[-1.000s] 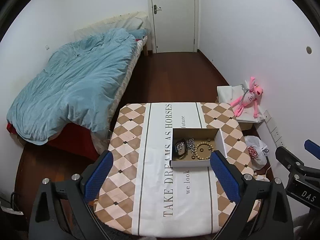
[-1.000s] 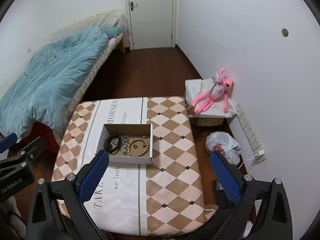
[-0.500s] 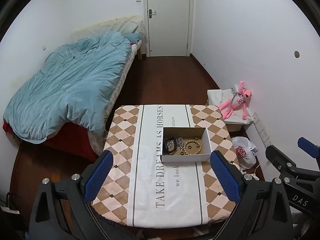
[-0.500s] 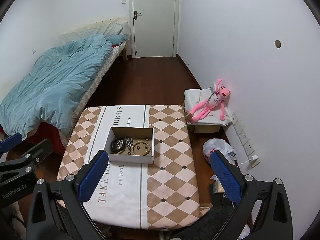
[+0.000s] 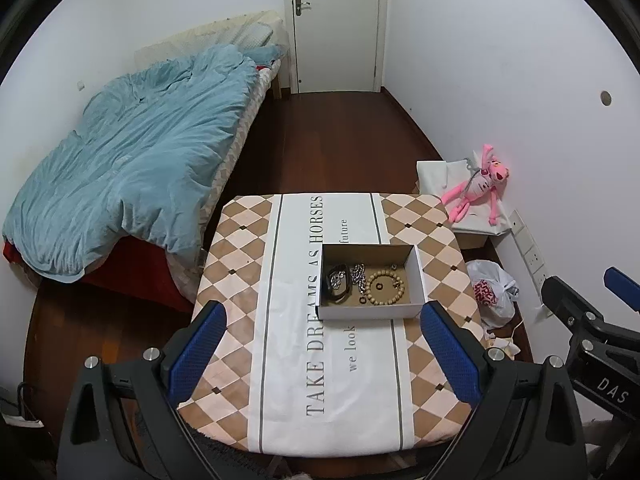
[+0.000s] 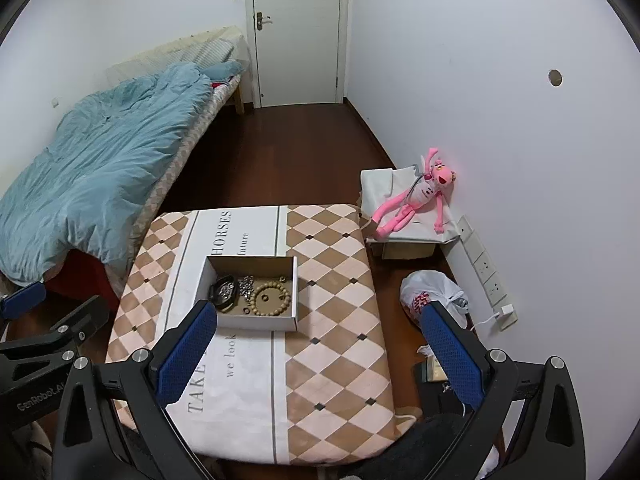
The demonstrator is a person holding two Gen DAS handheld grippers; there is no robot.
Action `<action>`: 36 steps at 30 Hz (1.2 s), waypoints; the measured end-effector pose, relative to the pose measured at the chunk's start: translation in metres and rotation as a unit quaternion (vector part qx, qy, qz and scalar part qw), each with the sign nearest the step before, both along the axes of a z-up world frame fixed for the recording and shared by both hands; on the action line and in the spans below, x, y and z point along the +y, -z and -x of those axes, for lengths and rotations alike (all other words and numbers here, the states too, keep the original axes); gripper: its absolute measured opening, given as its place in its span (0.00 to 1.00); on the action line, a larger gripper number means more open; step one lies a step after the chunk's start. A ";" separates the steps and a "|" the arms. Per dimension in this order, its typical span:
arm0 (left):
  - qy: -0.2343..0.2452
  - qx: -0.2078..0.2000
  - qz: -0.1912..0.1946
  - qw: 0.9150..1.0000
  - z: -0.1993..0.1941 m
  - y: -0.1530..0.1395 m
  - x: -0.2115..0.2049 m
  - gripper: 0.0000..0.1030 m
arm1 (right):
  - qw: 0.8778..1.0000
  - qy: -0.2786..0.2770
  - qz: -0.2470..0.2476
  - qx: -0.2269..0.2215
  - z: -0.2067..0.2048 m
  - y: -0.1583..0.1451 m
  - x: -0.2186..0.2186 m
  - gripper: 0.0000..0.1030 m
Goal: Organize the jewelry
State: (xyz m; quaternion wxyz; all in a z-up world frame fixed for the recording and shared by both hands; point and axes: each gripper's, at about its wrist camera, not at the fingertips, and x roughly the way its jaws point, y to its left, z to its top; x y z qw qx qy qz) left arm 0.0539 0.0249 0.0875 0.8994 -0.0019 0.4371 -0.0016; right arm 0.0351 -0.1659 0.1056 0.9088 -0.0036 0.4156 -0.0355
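Two tongs: left tongs (image 5: 322, 344) and right tongs (image 6: 318, 346) – both spread, empty, above worktop (image 5: 360, 392)
Cardboard box (image 5: 370, 312): on worktop
Contents: wooden bead bracelet (image 5: 386, 288), metal chain (image 5: 359, 276), dark bangle (image 5: 338, 283) – all inside

Dark item (image 5: 339, 283) in box (image 5: 368, 312) perhaps a watch; tablecloth lettering (image 5: 320, 264) partly hidden

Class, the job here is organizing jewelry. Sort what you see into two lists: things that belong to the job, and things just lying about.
Belongs to the job:
cardboard box
wooden bead bracelet
silver chain
dark bracelet
left gripper, open
right gripper, open

Just lying about:
pink plush toy
plastic bag
blue duvet
patterned tablecloth
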 end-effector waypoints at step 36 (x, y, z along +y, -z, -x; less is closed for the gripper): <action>-0.017 0.076 -0.014 0.997 -0.063 0.043 0.009 0.96 | 0.996 -0.009 0.013 0.088 -0.079 0.053 0.005 1.00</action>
